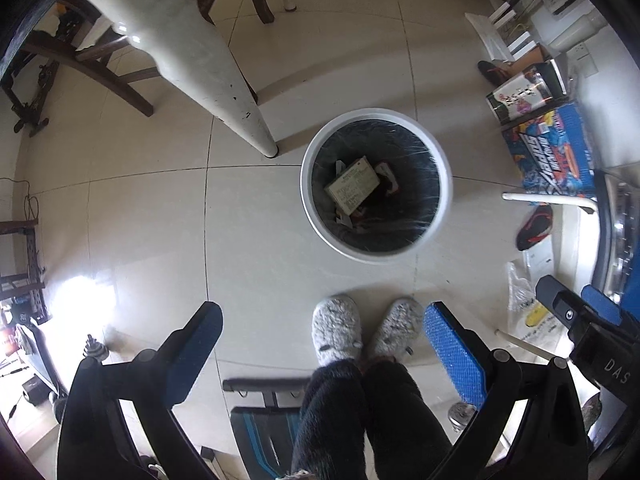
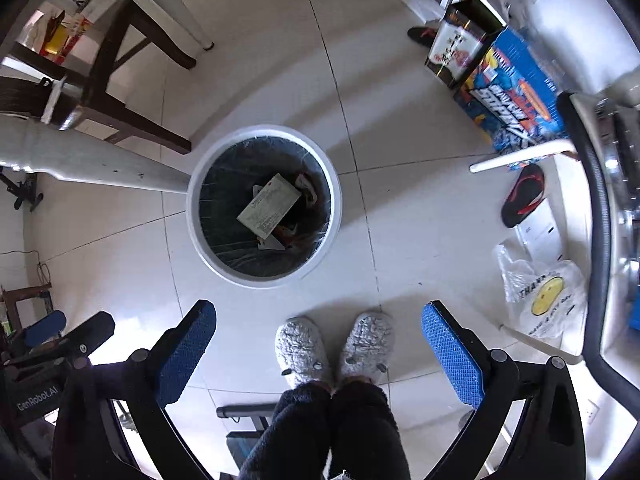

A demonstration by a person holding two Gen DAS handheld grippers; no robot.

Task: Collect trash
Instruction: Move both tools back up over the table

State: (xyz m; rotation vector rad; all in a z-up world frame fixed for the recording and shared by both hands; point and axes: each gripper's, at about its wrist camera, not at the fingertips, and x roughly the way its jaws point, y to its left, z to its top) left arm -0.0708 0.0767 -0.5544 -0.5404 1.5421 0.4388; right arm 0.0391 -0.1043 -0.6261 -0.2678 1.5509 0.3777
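Observation:
A white round trash bin (image 1: 440, 216) with a dark liner stands on the tiled floor, seen from above. Inside lie a pale printed box (image 1: 353, 189) and scraps of wrapper. The bin (image 2: 336, 216) and the box (image 2: 269, 210) also show in the right wrist view. My left gripper (image 1: 322, 342) is open and empty, high above the floor just short of the bin. My right gripper (image 2: 318, 340) is open and empty, also short of the bin. Both point straight down.
The person's grey slippers (image 1: 336, 332) stand just before the bin. A white table leg (image 1: 224, 92) and dark chair legs (image 1: 120, 88) are left. Colourful boxes (image 2: 516, 92), a black and red sandal (image 2: 522, 196) and a white plastic bag (image 2: 540, 296) lie right.

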